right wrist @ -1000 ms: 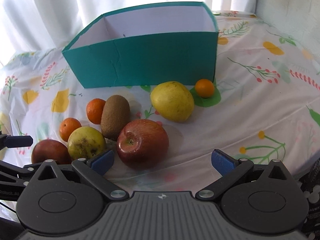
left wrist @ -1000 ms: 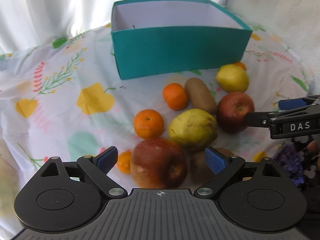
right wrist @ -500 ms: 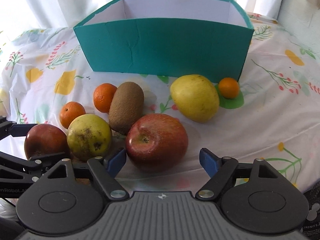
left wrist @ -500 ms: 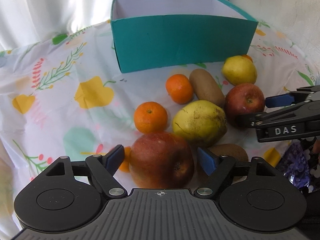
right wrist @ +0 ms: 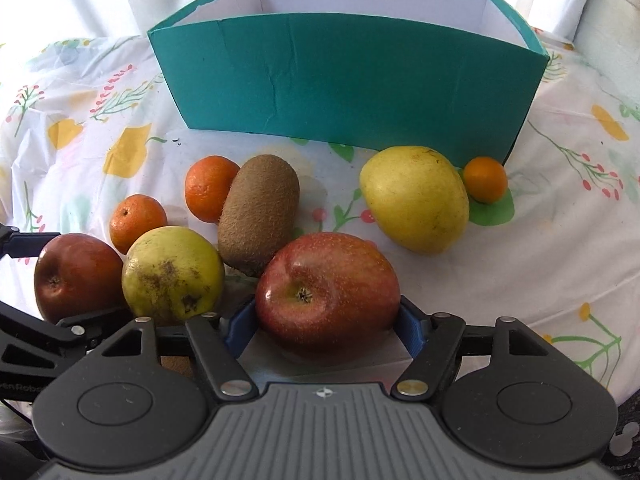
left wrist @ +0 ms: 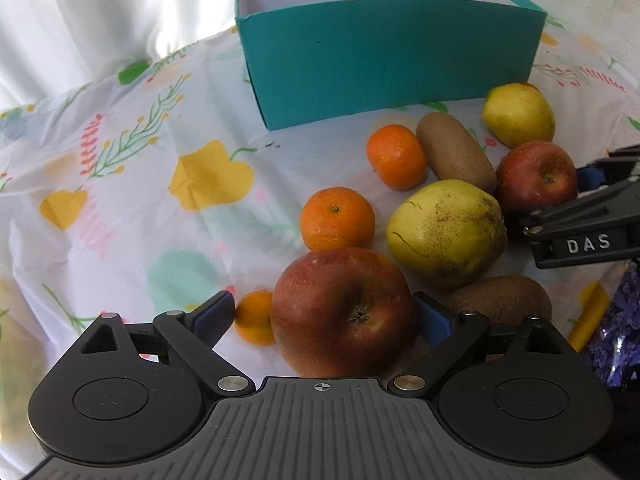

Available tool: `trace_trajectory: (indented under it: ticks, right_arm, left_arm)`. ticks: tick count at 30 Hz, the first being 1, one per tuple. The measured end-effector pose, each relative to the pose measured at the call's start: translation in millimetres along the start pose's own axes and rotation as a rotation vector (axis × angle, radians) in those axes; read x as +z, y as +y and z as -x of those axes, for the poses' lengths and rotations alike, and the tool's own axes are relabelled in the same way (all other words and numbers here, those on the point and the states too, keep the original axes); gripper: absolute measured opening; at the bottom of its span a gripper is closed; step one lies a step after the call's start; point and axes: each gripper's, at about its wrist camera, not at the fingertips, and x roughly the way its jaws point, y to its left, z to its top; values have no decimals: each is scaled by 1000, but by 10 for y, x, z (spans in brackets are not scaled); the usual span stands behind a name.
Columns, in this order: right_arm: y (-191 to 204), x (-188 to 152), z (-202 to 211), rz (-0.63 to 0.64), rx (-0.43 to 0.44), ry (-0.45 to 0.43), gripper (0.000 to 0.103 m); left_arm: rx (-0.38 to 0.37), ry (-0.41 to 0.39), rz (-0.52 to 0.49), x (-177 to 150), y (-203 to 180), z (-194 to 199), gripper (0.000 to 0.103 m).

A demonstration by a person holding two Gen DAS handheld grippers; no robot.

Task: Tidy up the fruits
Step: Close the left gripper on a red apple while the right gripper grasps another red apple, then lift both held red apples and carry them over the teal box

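A dark red apple point(left wrist: 344, 312) lies on the flowered cloth between the fingers of my left gripper point(left wrist: 322, 318). Its jaws are opening: the left pad stands clear of the apple and the right pad is close beside it. A second red apple point(right wrist: 326, 288) sits inside my right gripper point(right wrist: 324, 324), whose jaws are closing, and both blue pads touch its sides. In the left wrist view this apple point(left wrist: 536, 174) appears at the right with the right gripper's fingers point(left wrist: 580, 216) around it. The teal box point(right wrist: 348, 80) stands open behind the fruit.
Between the two apples lie a yellow-green pear point(left wrist: 444, 232), two kiwis point(left wrist: 454, 152) point(left wrist: 500, 298) and two mandarins point(left wrist: 338, 218) point(left wrist: 396, 156). A small mandarin point(left wrist: 254, 320) sits by the left pad. A yellow fruit point(right wrist: 414, 198) and a tiny orange point(right wrist: 485, 179) lie near the box corner.
Both grippers came down and forward around their apples. The right jaws narrowed until the pads met the apple. The left jaws narrowed, then widened again.
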Motion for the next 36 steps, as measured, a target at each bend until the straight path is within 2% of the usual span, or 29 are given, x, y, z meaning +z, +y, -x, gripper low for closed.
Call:
trace_trajectory:
  ticks: [10,18,27,36]
  right_arm:
    - [69,73,-72,45,-29,6,73]
    - [53,93,-85,38,-25,19,75]
    - [49,110,-109,20,-22,25,77]
    - [67,114,-128,30,-37,17,76]
  left_arm:
    - [-4,8,-23,-17,-25,44,96]
    - [10,5,-66,-2,-82,115,91]
    - [-31,6,-86,38,-108,159,76]
    - [-71,0,-135,114,-176,51,82]
